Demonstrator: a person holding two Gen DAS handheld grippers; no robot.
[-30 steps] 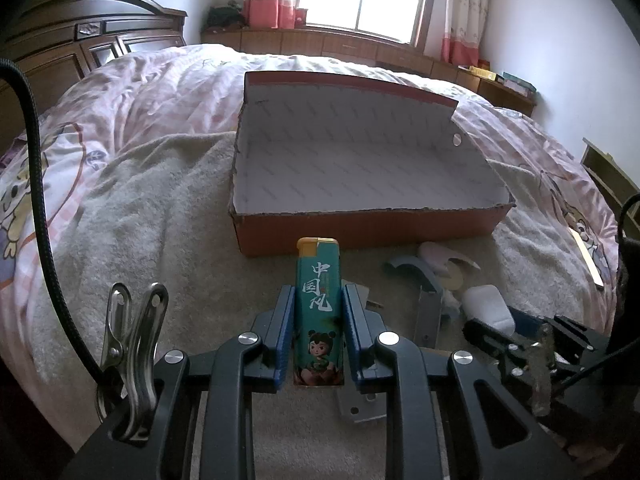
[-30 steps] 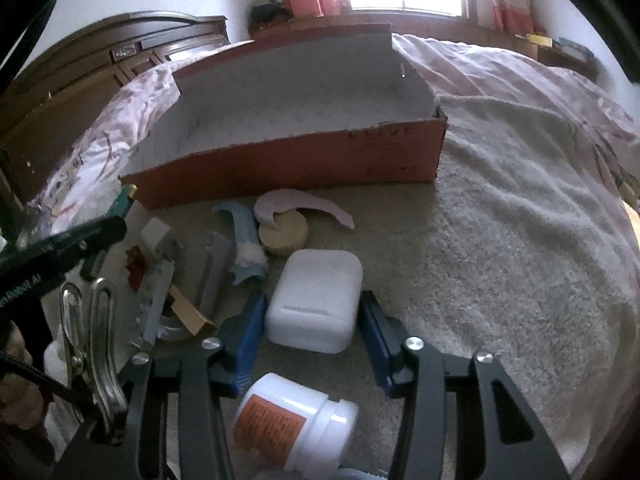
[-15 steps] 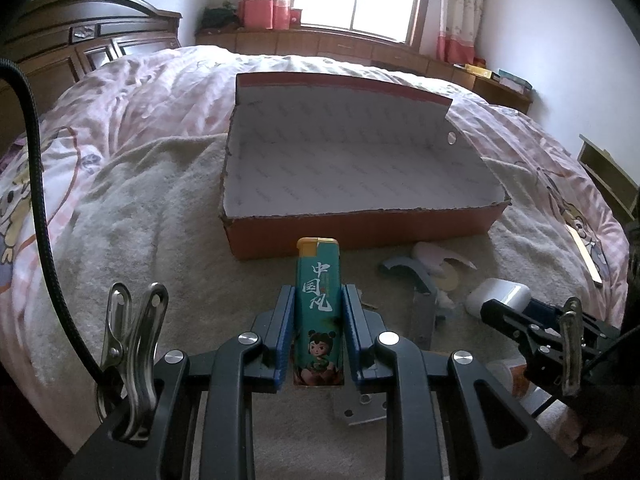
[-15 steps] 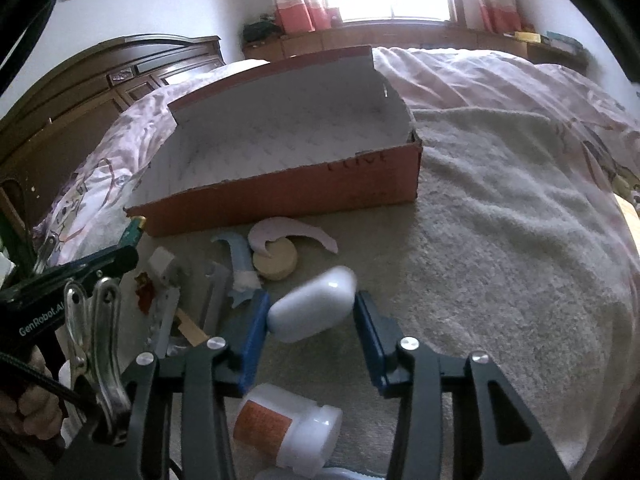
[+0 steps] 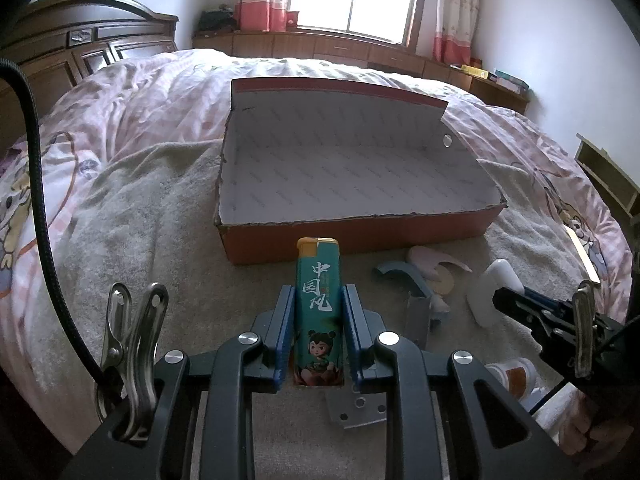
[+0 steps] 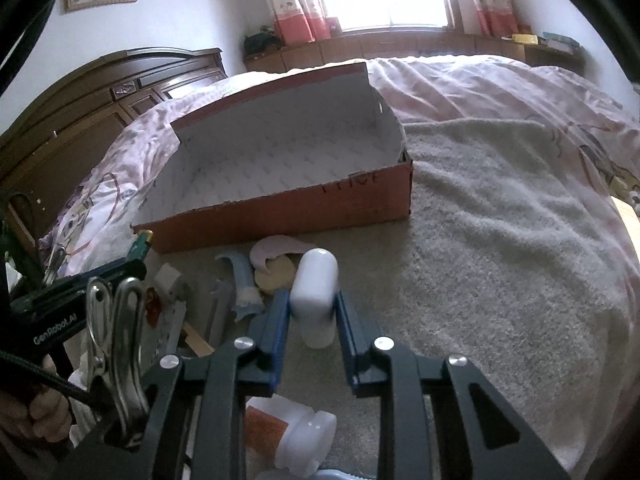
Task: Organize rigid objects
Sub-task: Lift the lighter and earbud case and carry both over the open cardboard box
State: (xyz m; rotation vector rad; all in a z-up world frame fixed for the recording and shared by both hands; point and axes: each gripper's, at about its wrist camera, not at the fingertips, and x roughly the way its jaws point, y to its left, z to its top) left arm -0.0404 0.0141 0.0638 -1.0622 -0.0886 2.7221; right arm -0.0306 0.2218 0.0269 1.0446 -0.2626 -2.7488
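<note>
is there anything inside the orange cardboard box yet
No, in the left wrist view the orange cardboard box shows only its bare white patterned lining.

The left wrist view looks forward along its own fingers from low over the grey towel (image 5: 132, 216), facing the window at the far wall, with the open cardboard box (image 5: 360, 236) square-on just ahead. The right wrist view sits low and close over the same towel (image 6: 500, 240), further right, and faces far and slightly left, so the box (image 6: 304, 208) appears skewed with its right corner nearest. Both views share the box, the towel, the pink bedspread and the small clutter lying near the box front. Each view catches the other gripper at its edge: the right gripper (image 5: 532, 308) low right, the left gripper (image 6: 132, 258) low left.
</note>
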